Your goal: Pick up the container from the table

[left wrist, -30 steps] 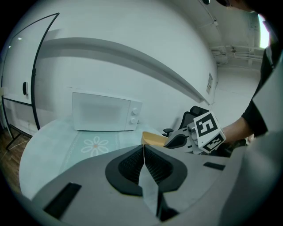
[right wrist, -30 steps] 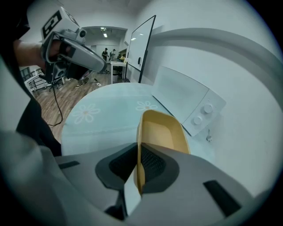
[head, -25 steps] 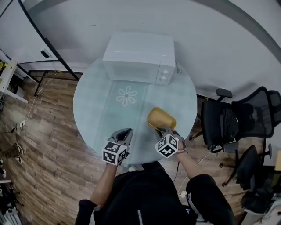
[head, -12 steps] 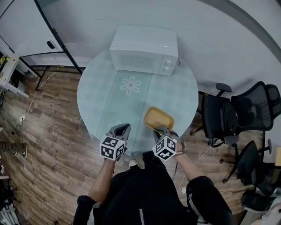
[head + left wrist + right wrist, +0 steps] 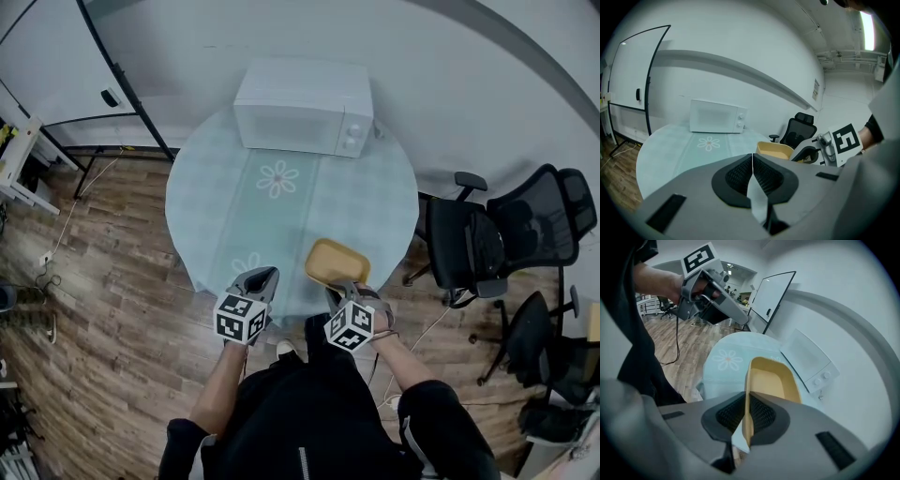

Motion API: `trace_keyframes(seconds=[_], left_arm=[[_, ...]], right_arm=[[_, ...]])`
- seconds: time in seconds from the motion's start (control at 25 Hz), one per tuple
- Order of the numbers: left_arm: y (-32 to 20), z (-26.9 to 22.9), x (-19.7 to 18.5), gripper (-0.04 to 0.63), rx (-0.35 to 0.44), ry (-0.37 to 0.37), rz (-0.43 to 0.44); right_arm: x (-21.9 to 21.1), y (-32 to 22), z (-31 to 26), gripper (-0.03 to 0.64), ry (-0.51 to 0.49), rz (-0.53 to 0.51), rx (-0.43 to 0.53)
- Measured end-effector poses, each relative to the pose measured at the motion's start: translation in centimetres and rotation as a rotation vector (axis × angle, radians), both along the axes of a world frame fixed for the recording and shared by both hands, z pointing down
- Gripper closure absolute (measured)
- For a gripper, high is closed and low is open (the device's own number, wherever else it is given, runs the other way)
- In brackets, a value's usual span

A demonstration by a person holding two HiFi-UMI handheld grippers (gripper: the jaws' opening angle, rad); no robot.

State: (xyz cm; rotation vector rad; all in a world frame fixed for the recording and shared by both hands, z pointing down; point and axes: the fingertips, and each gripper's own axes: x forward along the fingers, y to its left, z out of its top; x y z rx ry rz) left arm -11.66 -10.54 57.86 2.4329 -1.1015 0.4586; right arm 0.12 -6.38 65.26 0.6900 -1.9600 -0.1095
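So, the container point(image 5: 337, 263) is at the near-right edge of the desk point(image 5: 216, 206), pinched by the right tongs point(image 5: 341, 289). The grip is on one side wall: one pad inside the tub, one outside, with the wall edge-on between them in the right gripper view. Makes sense, since the thin wall is the only part that fits a narrow jaw gap and the body is too wide. The tub is open side up, long axis pointing away toward the microwave point(image 5: 305, 105). So it cantilevers off the pinch, and the wall grip has to carry the whole weight as a twist load. It looks empty, so that's probably fine. It looks lifted clear of the desk, but no view shows the underside, so I can't confirm. The left tongs point(image 5: 263, 277) are pressed together with nothing between them, held left of the tub near the desk's front edge. I judge them idle; it's a one-handed job. A chair point(image 5: 469, 248) sits right of the desk, apart from the tub.
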Motion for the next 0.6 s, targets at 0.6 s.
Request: trace_keyframes(seconds=[0.6], left_arm=[[0.6, 0.4, 0.5, 0.578, -0.006, 0.003, 0.014]], right_arm=[[-0.1, 0.8, 0.8, 0.578, 0.005, -0.001, -0.013]])
